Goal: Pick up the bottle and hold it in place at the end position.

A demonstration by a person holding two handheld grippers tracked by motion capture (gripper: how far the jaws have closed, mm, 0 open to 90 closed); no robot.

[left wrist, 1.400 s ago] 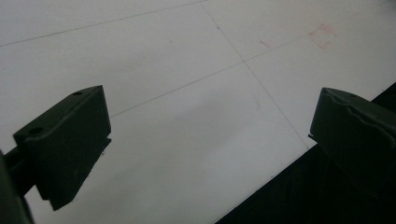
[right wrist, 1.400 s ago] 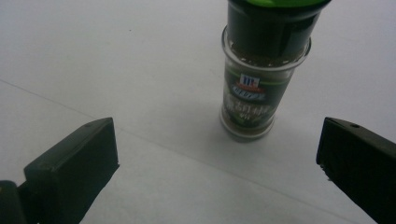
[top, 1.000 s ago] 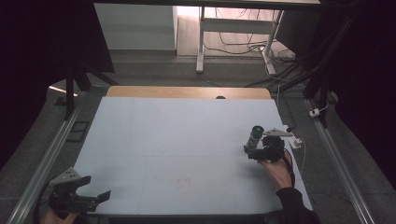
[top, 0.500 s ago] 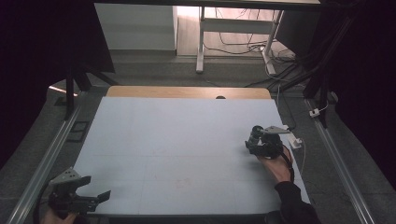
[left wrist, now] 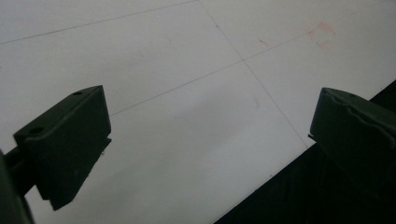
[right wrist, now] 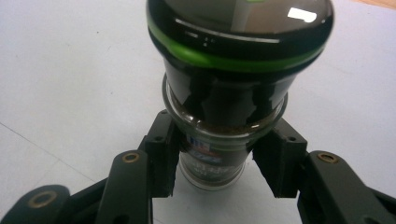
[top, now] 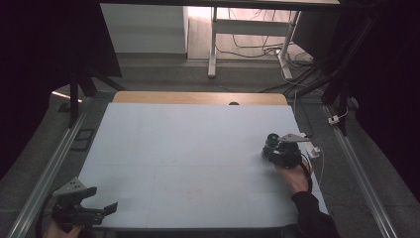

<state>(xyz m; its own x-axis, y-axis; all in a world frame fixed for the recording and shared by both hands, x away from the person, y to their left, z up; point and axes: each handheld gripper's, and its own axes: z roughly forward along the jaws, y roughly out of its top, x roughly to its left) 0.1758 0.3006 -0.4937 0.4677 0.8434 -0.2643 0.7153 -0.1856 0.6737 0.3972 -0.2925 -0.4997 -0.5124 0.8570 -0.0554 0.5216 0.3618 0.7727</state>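
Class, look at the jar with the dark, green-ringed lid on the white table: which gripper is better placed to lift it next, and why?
The right gripper: its jaws have just been closing and now clamp the glass jar below its lid. The left gripper stands open at the table's opposite near corner, far from the jar.

A small glass jar (right wrist: 212,154) with a wide black lid (right wrist: 238,32) ringed in green stands upright on the pale bench (top: 188,148), near its right edge. Dark brown powder fills it to the neck, and a printed label wraps its body. In the high view the jar (top: 271,144) is a small dark shape.
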